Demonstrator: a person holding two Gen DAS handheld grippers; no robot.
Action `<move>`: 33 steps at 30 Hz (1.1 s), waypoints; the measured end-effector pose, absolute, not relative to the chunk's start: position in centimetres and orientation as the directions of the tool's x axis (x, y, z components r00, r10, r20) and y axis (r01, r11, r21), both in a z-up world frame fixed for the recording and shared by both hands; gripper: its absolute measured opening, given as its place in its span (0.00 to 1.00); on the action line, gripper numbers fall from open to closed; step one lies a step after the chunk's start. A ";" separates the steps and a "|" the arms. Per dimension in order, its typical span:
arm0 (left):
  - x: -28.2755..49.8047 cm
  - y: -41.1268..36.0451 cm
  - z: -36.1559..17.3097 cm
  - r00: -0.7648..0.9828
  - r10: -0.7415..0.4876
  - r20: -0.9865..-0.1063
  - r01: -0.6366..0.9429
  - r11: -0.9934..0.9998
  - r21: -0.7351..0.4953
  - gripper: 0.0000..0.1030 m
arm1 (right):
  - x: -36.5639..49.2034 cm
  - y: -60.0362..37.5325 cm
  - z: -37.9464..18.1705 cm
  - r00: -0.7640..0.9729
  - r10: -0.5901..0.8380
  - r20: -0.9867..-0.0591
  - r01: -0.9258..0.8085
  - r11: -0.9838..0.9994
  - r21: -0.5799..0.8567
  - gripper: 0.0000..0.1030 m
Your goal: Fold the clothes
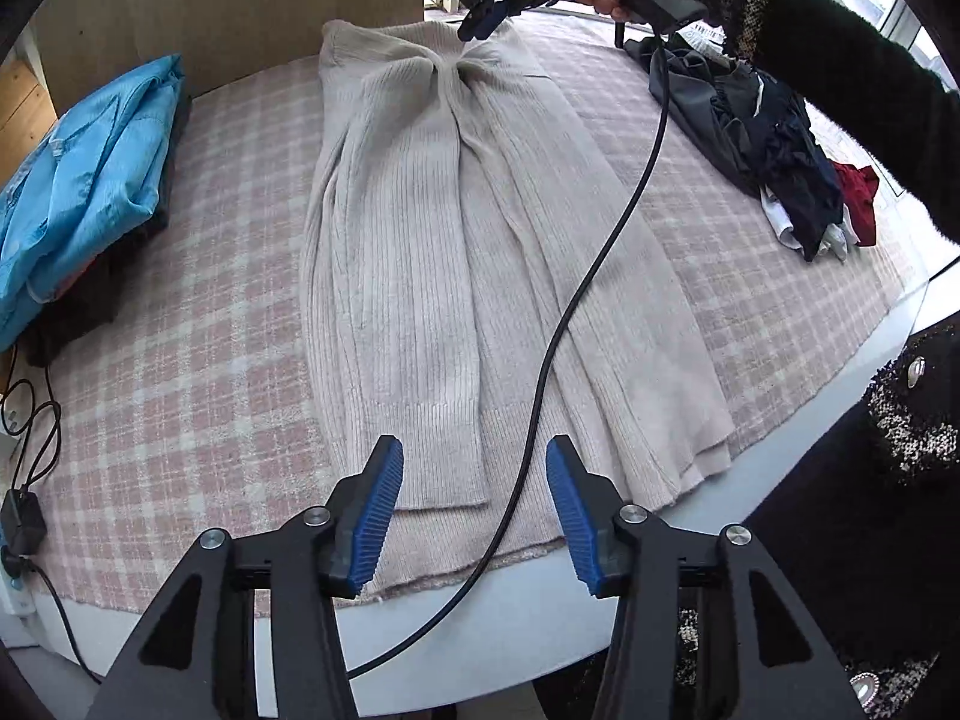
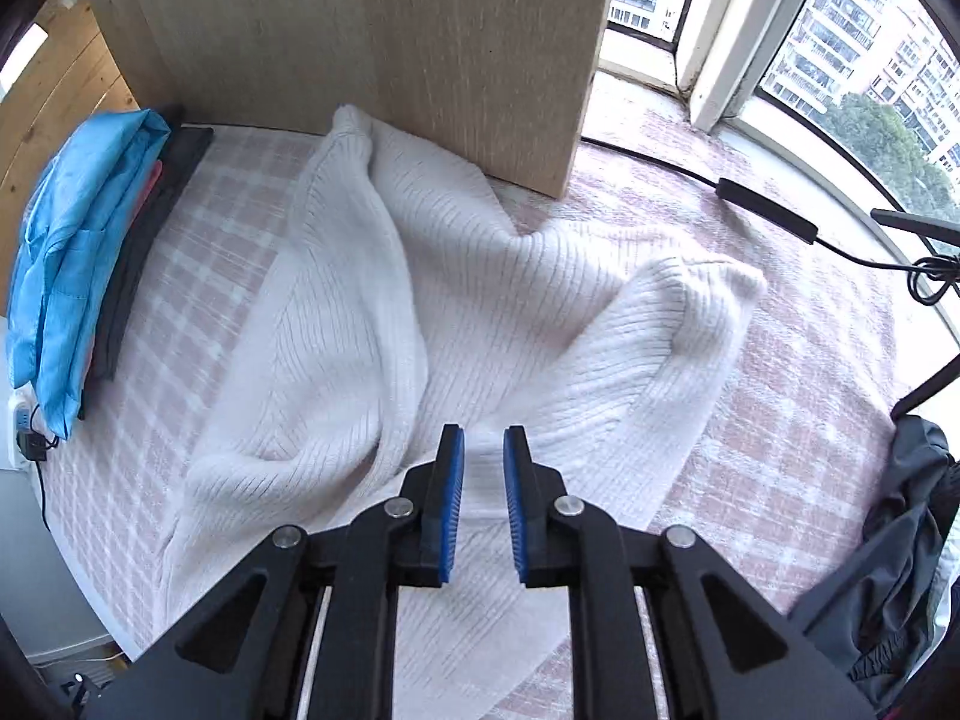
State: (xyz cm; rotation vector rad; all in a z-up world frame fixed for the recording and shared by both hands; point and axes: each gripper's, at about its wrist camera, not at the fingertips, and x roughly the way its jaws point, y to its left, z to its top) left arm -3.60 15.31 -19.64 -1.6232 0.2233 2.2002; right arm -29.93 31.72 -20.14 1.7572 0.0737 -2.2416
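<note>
A beige ribbed knit sweater (image 1: 420,240) lies lengthwise on the pink checked cover (image 1: 180,330), its sleeves folded in over the body and its hem at the near edge. My left gripper (image 1: 474,456) hangs open just above that hem, with nothing between its blue pads. At the far end my right gripper (image 1: 477,30), held by a hand in a dark sleeve, hovers over the bunched neck. In the right wrist view the right gripper (image 2: 483,438) stands open by a narrow gap over the sweater (image 2: 480,276), gripping nothing.
A folded blue garment (image 1: 84,180) tops a stack at the left edge. A dark clothes pile (image 1: 762,138) lies at the right. A black cable (image 1: 600,252) drapes across the sweater. A wood panel (image 2: 390,30) stands behind, with a window (image 2: 840,60) beside it.
</note>
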 end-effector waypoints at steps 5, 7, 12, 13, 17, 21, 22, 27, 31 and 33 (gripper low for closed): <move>-5.6 11.7 -22.0 -0.274 0.100 -0.957 -0.239 -0.970 -0.033 0.46 | -29.0 25.9 -18.2 -0.212 -0.331 -0.919 0.462 -0.863 0.205 0.35; -6.2 10.7 -22.8 -0.267 0.070 -0.961 -0.207 -0.978 -0.014 0.45 | -28.2 22.7 -19.3 -0.179 -0.295 -0.939 0.563 -0.813 0.149 0.36; -6.3 11.1 -23.5 -0.248 0.114 -0.962 -0.225 -0.973 -0.057 0.46 | -26.2 18.4 -23.1 -0.164 -0.090 -0.982 0.716 -0.696 -0.056 0.36; -6.2 11.5 -23.6 -0.247 0.118 -0.962 -0.237 -0.970 -0.058 0.46 | -25.9 18.6 -23.2 -0.157 -0.082 -0.984 0.728 -0.683 -0.059 0.36; -5.8 12.1 -24.0 -0.237 0.136 -0.962 -0.261 -0.963 -0.072 0.46 | -24.6 19.4 -23.7 -0.141 -0.054 -0.989 0.778 -0.624 -0.077 0.37; -5.7 11.9 -24.1 -0.232 0.145 -0.962 -0.244 -0.966 -0.087 0.46 | -24.4 19.7 -24.2 -0.189 -0.057 -0.980 0.803 -0.584 -0.121 0.42; -5.7 11.6 -23.9 -0.237 0.144 -0.961 -0.235 -0.968 -0.087 0.46 | -24.5 19.7 -24.5 -0.193 -0.066 -0.979 0.806 -0.579 -0.120 0.42; -5.0 9.2 -23.1 -0.251 0.155 -0.955 -0.169 -0.979 -0.115 0.46 | -25.6 19.7 -24.6 -0.162 -0.108 -0.981 0.801 -0.594 -0.067 0.34; -4.6 7.7 -22.9 -0.259 0.155 -0.953 -0.138 -0.983 -0.122 0.46 | -26.3 19.6 -22.9 -0.156 -0.163 -0.974 0.774 -0.633 -0.018 0.14; -4.6 7.1 -23.1 -0.258 0.164 -0.952 -0.125 -0.983 -0.135 0.46 | -26.9 19.4 -21.6 -0.154 -0.222 -0.963 0.747 -0.664 0.034 0.13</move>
